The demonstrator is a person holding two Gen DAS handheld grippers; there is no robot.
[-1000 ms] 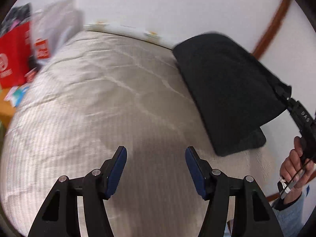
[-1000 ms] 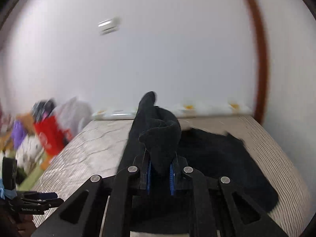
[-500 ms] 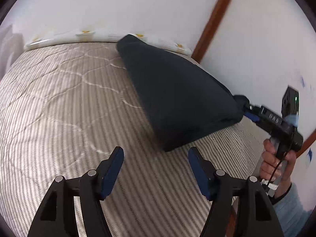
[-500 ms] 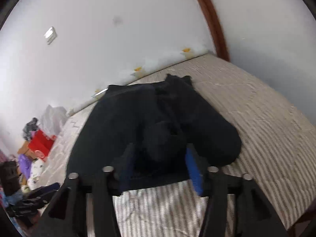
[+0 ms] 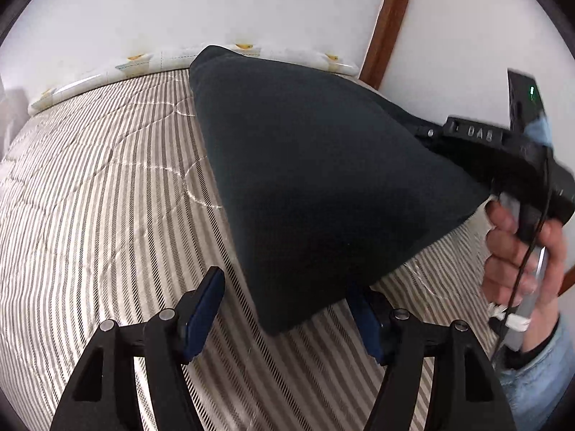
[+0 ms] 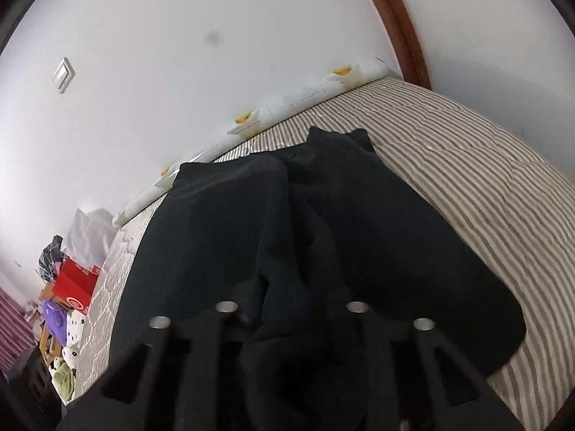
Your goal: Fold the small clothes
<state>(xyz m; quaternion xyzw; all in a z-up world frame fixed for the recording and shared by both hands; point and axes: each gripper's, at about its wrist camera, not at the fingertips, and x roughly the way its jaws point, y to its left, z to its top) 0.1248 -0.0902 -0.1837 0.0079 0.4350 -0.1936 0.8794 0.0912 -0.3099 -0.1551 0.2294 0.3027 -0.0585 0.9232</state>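
1. The dark garment (image 5: 323, 179) is lying across the far right part of the striped quilted mattress (image 5: 90, 215), its far corner up near the white edging with yellow motifs (image 5: 244, 48) at the wall.

2. The left gripper (image 5: 287, 300) hovers low over the stripes with its jaws wide apart. The near corner of the garment dips down between the blue pads (image 5: 201, 309) and overlaps the tip of the right-hand one, but nothing is pinched there; bare mattress shows beside the left pad.

3. Over on the right of the left wrist view comes the right gripper (image 5: 427, 136), nose buried in the garment's raised edge, a person's hand (image 5: 521, 248) wrapped around its handle, a light blue sleeve (image 5: 535, 377) below.

4. The right gripper's own camera has dark cloth bunched up over the fingers (image 6: 222, 323), a thick fold running straight down the middle. The jaws are closing with that fold between them, though black on black hides whether the pads have bitten yet.

5. From this side the garment (image 6: 359, 233) spreads out ahead in two lobes, lifted at the near end, flat on the mattress (image 6: 485, 179) farther off.

6. Off to the left edge there is a heap of clutter with a red box (image 6: 73, 285), and a white wall switch (image 6: 64, 74) above. A brown wooden trim (image 6: 402, 36) climbs the corner.
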